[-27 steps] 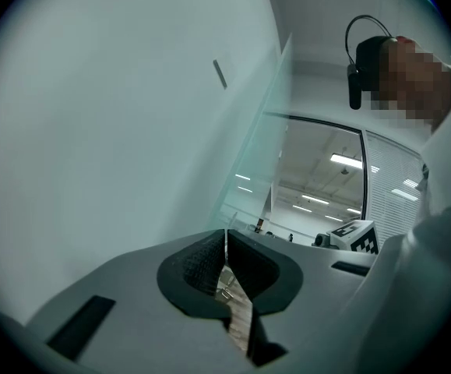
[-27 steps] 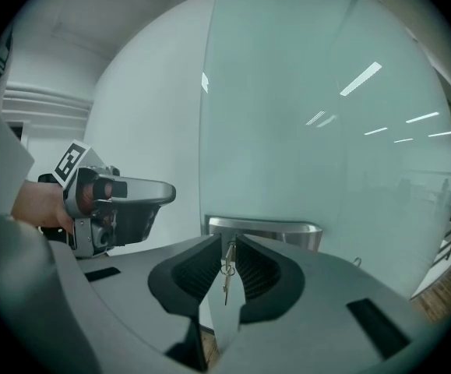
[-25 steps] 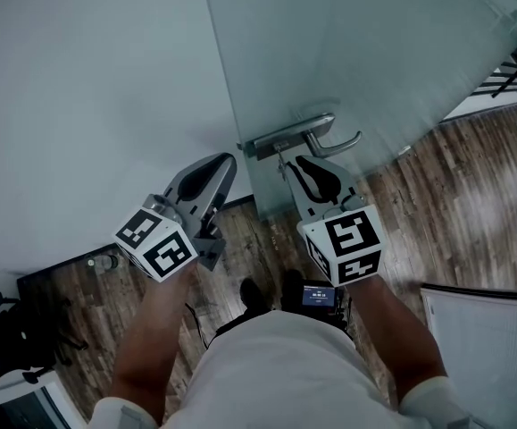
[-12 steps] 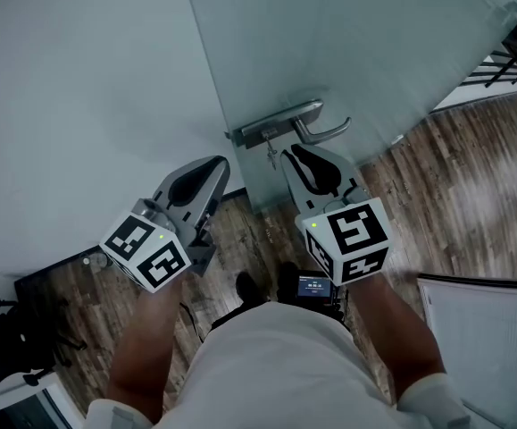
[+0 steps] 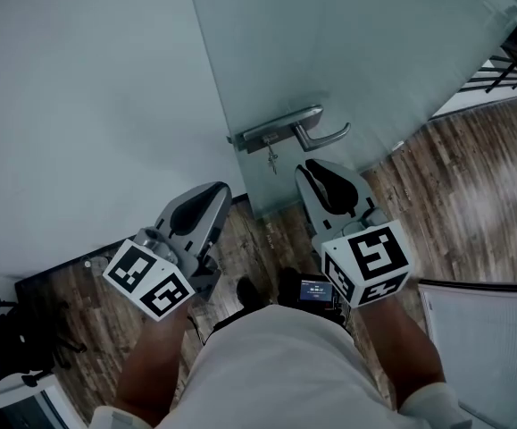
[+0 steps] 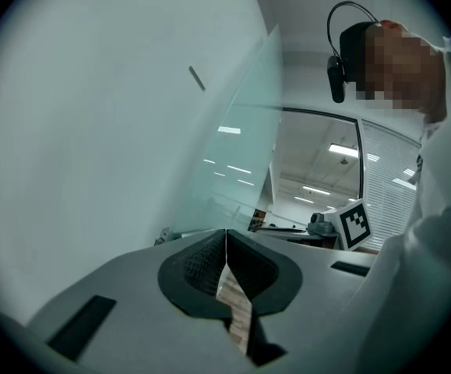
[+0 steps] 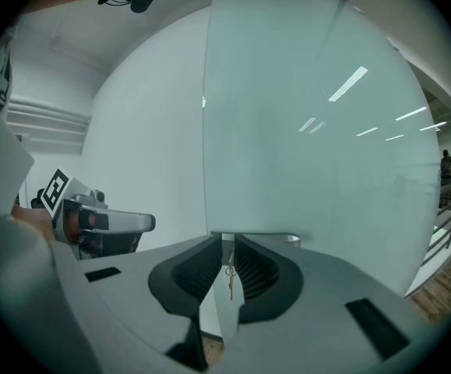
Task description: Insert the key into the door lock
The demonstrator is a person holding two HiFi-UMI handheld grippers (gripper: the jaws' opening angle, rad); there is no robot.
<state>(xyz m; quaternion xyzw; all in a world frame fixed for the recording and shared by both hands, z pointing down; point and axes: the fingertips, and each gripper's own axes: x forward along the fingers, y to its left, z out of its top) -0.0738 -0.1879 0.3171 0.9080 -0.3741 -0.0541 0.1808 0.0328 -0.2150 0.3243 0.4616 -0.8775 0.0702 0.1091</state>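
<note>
The key (image 5: pixel 272 157) hangs from the lock (image 5: pixel 267 137) on the glass door (image 5: pixel 374 52). The right claw (image 5: pixel 304 168) sits near it without touching, its jaws slightly apart and holding nothing, the key showing through the gap. The left claw (image 5: pixel 222 189) is closed and empty, low beside the wall (image 5: pixel 79 105).

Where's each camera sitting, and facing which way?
Head view: on the person's head, down at door handle and key; forearms, left gripper, right gripper show.
Left gripper view: on that gripper, tilted up along the glass door; shut jaws, torso show.
Right gripper view: on that gripper, facing the key beyond its parted jaws; left gripper shows.
Shared: key, in head and right gripper views.
</note>
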